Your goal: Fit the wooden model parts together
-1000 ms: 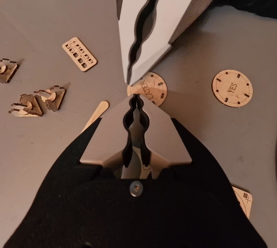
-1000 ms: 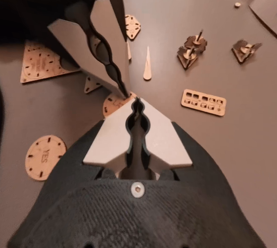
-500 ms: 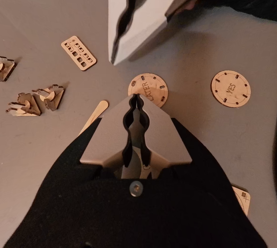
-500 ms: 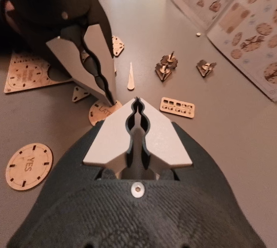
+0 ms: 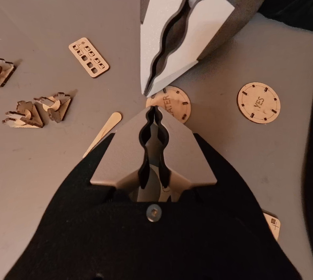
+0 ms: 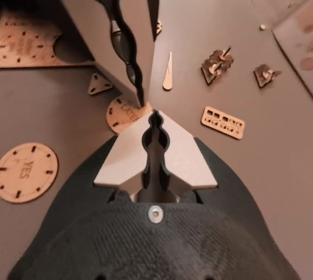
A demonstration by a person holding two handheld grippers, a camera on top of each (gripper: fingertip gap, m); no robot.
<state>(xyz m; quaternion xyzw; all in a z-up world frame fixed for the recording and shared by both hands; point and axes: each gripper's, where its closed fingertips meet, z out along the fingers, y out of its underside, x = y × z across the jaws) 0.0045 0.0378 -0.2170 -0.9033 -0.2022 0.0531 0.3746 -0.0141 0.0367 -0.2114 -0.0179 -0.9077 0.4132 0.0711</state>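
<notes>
A round wooden disc with slots and engraved writing (image 5: 176,104) lies flat on the grey table (image 5: 50,9). My left gripper (image 5: 154,107) is shut, and its tips rest at the disc's near edge. In the right wrist view, the left gripper (image 6: 141,104) comes down from the upper left, and its tips touch the disc (image 6: 122,115). My right gripper (image 6: 155,110) is shut, with its tips at the disc's opposite edge. In the left wrist view it (image 5: 147,94) points down from above. The two pairs of tips almost meet.
A second round disc (image 5: 258,103) lies to the right. A slotted rectangular plate (image 5: 89,58), a wooden stick (image 5: 108,127) and small assembled wooden pieces (image 5: 39,110) lie to the left. A triangle piece (image 6: 99,85) and a large wooden board (image 6: 25,46) lie behind the left gripper. The wooden stick (image 5: 108,127) is about equally far from each gripper, around 5 cm. It is also in sight in the right wrist view (image 6: 167,75).
The right gripper rose away from the disc half a second ago and has come back down to its edge. The left gripper has stayed at the disc. Both stayed shut.
</notes>
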